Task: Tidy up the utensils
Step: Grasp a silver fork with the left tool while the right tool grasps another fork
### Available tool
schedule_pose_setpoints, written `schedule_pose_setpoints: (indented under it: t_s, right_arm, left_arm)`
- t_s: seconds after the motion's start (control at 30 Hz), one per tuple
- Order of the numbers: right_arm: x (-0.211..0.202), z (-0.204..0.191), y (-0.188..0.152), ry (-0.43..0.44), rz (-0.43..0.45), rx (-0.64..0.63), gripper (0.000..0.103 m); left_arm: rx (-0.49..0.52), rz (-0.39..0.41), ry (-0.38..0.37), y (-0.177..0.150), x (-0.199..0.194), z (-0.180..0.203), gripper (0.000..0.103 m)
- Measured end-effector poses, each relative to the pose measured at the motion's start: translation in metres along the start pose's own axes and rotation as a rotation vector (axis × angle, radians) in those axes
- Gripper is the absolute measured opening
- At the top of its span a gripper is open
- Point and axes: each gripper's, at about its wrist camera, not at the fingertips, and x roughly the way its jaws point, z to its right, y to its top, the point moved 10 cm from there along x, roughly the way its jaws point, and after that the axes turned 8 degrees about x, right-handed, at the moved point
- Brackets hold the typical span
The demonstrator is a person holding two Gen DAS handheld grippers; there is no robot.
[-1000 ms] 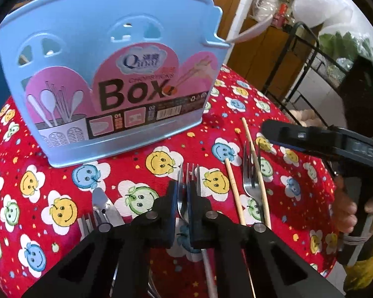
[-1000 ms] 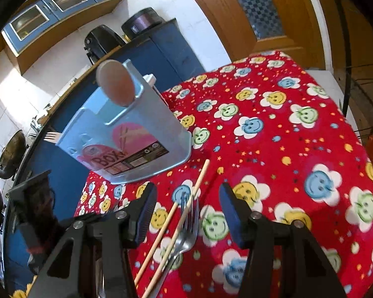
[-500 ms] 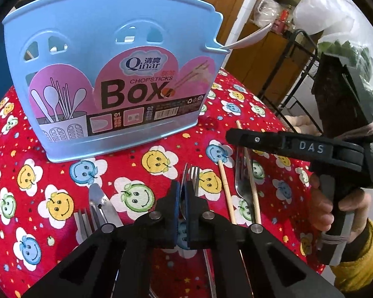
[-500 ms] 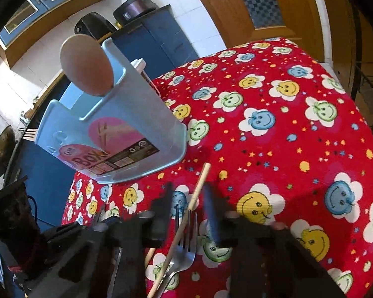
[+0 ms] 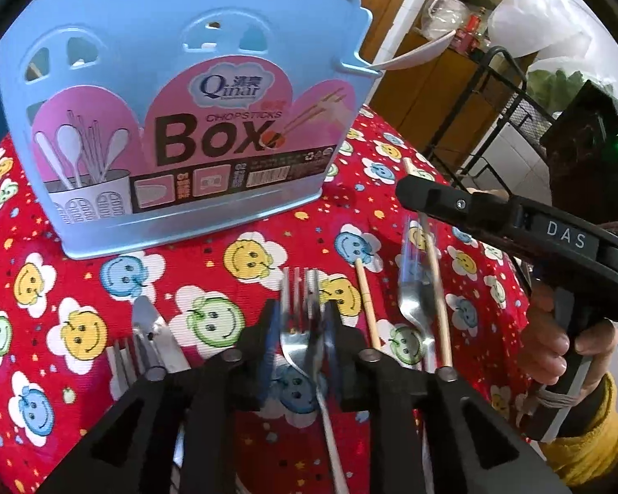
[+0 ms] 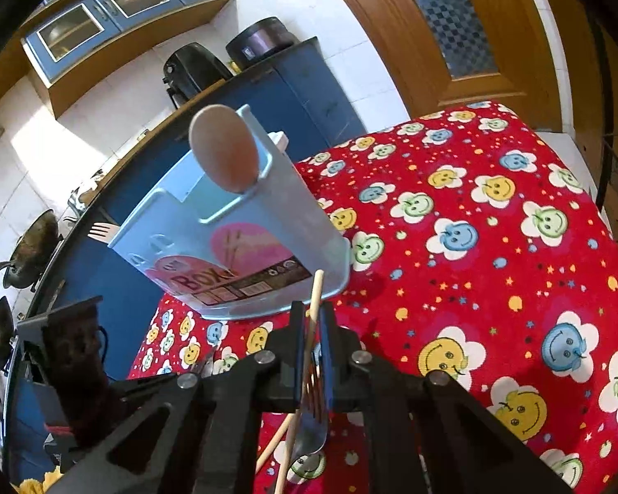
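A light blue chopsticks box [image 5: 185, 123] [image 6: 243, 255] stands upright on the red smiley tablecloth [image 5: 103, 288]; a pale spoon [image 6: 222, 148] leans out of its end. My left gripper [image 5: 300, 321] hovers low in front of it. Its jaws are opening, and a metal fork [image 5: 298, 329] lies blurred between the parted pads without touching them. My right gripper [image 6: 311, 317] [image 5: 412, 193] is shut on a wooden chopstick [image 6: 315, 300]. A second fork [image 6: 313, 424] shows its tines right under those pads; I cannot tell whether it is pinched too.
Another chopstick [image 5: 366, 304], a knife [image 5: 152, 329] and a further fork [image 5: 119, 362] lie on the cloth near my left fingers. A person's hand [image 5: 556, 354] holds the right gripper. A black wire rack [image 5: 494, 94] and a blue cabinet [image 6: 300, 90] stand beyond the table.
My right gripper went from wide open to shut on the chopstick. My left jaws, shut on the fork before, have parted. The right gripper shifted slightly toward the box.
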Motion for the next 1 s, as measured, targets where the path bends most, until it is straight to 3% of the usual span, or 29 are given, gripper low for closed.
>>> schedule_pose_setpoints:
  t_s: [0.13,0.27,0.37,0.43,0.83,0.87,1.0]
  right_arm:
    - [0.002,-0.002,0.0,0.002,-0.006,-0.016,0.009]
    - [0.002,-0.002,-0.002,0.004,-0.006,-0.014,0.009]
    - [0.001,-0.003,-0.003,0.013,-0.004,-0.015,0.008]
    - [-0.001,-0.004,-0.004,0.017,-0.002,-0.016,0.009]
    - [-0.021,-0.021,-0.01,0.033,0.031,-0.059,0.008]
    - [-0.021,-0.021,-0.011,0.027,0.024,-0.064,0.009]
    - [-0.013,-0.02,-0.021,-0.012,-0.03,-0.072,0.011]
  left_arm:
    - [0.039,-0.004,0.009,0.006,0.008,0.004,0.03]
    - [0.014,0.006,-0.008,0.009,0.01,0.001,0.029]
    - [0.007,0.018,0.013,0.008,0.008,-0.001,0.02]
    - [0.015,0.032,0.024,0.008,0.004,-0.002,0.02]
    - [0.04,0.189,0.138,0.008,-0.049,0.004,0.019]
    - [0.026,0.205,0.147,0.007,-0.056,0.001,0.005]
    - [-0.029,0.243,0.122,0.006,-0.075,-0.007,0.002]
